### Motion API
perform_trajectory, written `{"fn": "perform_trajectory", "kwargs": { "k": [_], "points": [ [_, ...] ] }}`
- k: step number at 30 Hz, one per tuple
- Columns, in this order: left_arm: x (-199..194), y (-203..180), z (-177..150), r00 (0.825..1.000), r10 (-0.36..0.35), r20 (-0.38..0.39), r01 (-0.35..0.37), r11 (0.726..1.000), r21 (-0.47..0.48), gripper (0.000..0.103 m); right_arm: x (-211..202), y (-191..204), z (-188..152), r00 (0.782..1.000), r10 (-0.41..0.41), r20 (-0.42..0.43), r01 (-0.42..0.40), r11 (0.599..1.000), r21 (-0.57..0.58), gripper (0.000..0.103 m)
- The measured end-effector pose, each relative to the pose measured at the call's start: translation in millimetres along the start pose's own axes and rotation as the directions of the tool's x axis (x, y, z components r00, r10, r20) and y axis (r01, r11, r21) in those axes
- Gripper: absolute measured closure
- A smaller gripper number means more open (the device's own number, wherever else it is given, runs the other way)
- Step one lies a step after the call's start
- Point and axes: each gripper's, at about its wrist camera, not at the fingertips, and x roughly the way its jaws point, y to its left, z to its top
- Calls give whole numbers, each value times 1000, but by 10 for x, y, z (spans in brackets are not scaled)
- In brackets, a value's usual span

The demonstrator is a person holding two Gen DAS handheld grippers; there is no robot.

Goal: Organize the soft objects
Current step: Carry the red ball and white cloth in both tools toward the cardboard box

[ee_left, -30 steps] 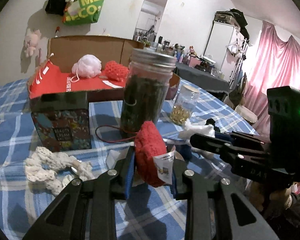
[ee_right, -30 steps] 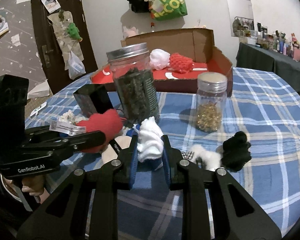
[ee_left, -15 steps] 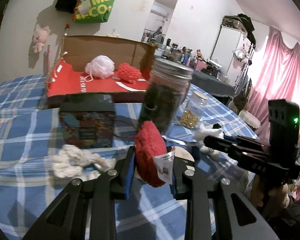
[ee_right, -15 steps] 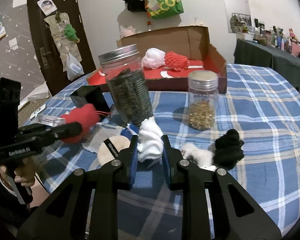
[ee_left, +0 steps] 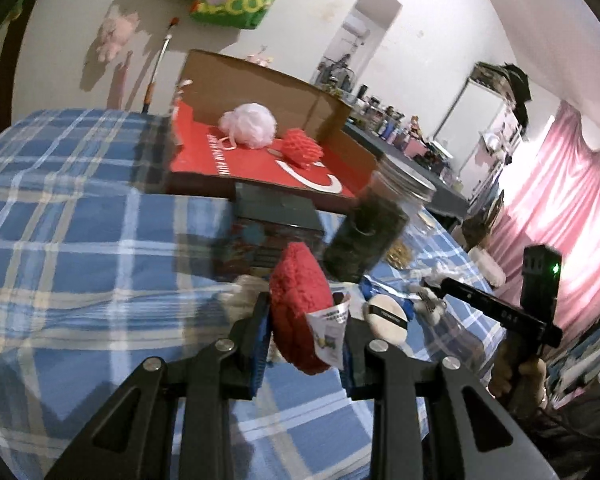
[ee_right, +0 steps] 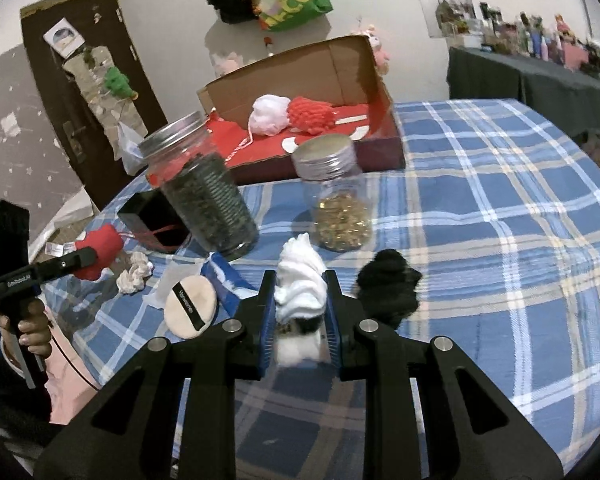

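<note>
While both tools are loaded, the left hand-held gripper (ee_left: 303,334) clamps one fuzzy red knitted pad (ee_left: 298,312) with a paper tag, and the right hand-held gripper (ee_right: 300,304) pinches one fluffy white cloth wad (ee_right: 300,286). Ahead of the right one stand two metal-lidded glass jars (ee_right: 206,192), with one black fuzzy clump (ee_right: 388,284) just right and one round beige powder puff (ee_right: 190,306) left. Farther ahead, the cardboard box with red lining (ee_right: 340,68) holds two soft items.

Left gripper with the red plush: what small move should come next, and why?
Probably carry it forward, over the dark tin, toward the open cardboard box. The left gripper is shut on the red plush, and the box already holds a white pouf and a red knitted piece, so it looks like the collection spot.
</note>
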Motion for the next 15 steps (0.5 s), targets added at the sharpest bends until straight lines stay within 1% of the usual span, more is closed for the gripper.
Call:
{"fn": "perform_trajectory", "kwargs": {
  "k": [3,7,11,15],
  "points": [
    [-98,156,33,1000,-3,-3,3,999,-42,73,-2,-93,34,1000,12,-13,-11,999,33,82],
    [-188,336,90,1000,-1,-3,1,997,-80,73,3,-164,75,1000,-8,-22,9,999,43,82],
    [-209,491,142,999,47,-22,-49,993,-106,73,25,-246,134,999,-9,-36,11,998,67,82],
    [-148,599,198,995,84,-49,-89,990,-112,73,20,-285,195,998,-44,-38,46,997,62,82]
  ]
}}
